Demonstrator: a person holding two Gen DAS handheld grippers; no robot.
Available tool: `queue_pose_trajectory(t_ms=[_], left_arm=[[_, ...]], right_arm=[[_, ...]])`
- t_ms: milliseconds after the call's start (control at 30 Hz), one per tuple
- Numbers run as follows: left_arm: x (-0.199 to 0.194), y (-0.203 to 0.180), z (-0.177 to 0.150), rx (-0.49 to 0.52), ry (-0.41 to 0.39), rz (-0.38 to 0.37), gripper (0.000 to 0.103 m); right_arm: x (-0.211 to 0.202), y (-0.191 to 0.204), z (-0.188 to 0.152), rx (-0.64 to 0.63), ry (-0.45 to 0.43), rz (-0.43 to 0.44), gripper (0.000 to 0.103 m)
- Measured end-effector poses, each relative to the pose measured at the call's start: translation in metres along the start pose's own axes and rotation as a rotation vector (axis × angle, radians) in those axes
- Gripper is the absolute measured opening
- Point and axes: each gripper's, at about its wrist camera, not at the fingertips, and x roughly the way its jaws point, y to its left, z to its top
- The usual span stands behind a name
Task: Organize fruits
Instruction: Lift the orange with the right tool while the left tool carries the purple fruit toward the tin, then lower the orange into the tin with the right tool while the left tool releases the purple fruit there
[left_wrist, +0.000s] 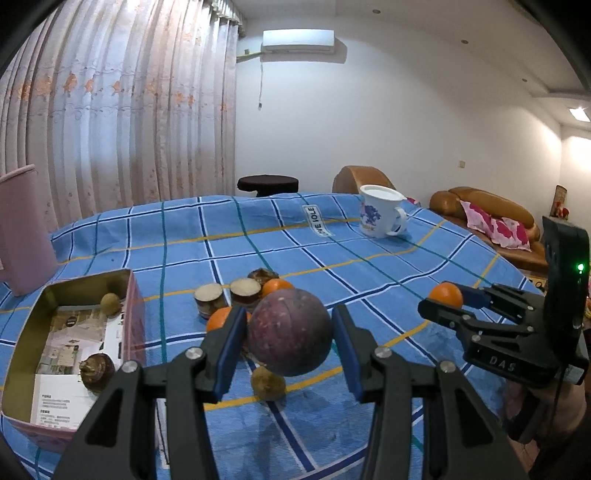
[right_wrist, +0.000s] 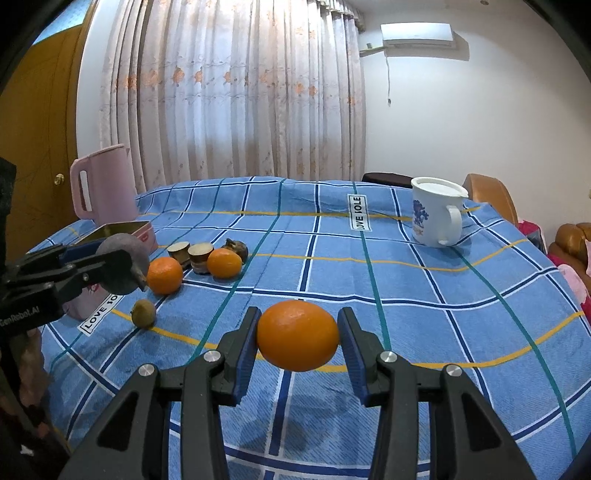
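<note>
Your left tongs (left_wrist: 290, 332) grip the purple fruit (left_wrist: 289, 332) above the bench (left_wrist: 369, 258), your right tongs (right_wrist: 297, 334) hold an orange (right_wrist: 297, 335) aloft; carry the purple one level over the near-left box (left_wrist: 22, 354), lower before letting go, clear of the fruits (left_wrist: 96, 371) inside, two oranges (right_wrist: 164, 275) waiting beyond
</note>
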Motion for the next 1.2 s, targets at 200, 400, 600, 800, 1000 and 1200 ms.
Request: queue_pose_trajectory(t_ms=[200, 400, 600, 800, 1000, 1200], left_arm=[[-0.002, 0.005, 0.001, -0.01, -0.005, 0.017, 0.049], [-0.006, 0.013, 0.007, -0.022, -0.017, 0.055, 0.049], [-0.013, 0.026, 0.012, -0.041, -0.033, 0.083, 0.049], [-0.021, 0.045, 0.016, -0.069, -0.041, 0.121, 0.049], [-0.029, 0.07, 0.018, -0.096, -0.031, 0.185, 0.049], [-0.034, 0.099, 0.019, -0.129, -0.016, 0.243, 0.049]], right_arm=[[-0.002, 0.005, 0.005, -0.014, -0.011, 0.006, 0.044], [-0.004, 0.013, 0.017, -0.034, -0.028, 0.025, 0.045], [-0.001, 0.028, 0.033, -0.061, -0.041, 0.063, 0.044], [0.003, 0.05, 0.052, -0.092, -0.059, 0.116, 0.045], [0.011, 0.076, 0.075, -0.114, -0.073, 0.186, 0.045], [0.022, 0.112, 0.093, -0.161, -0.081, 0.261, 0.045]])
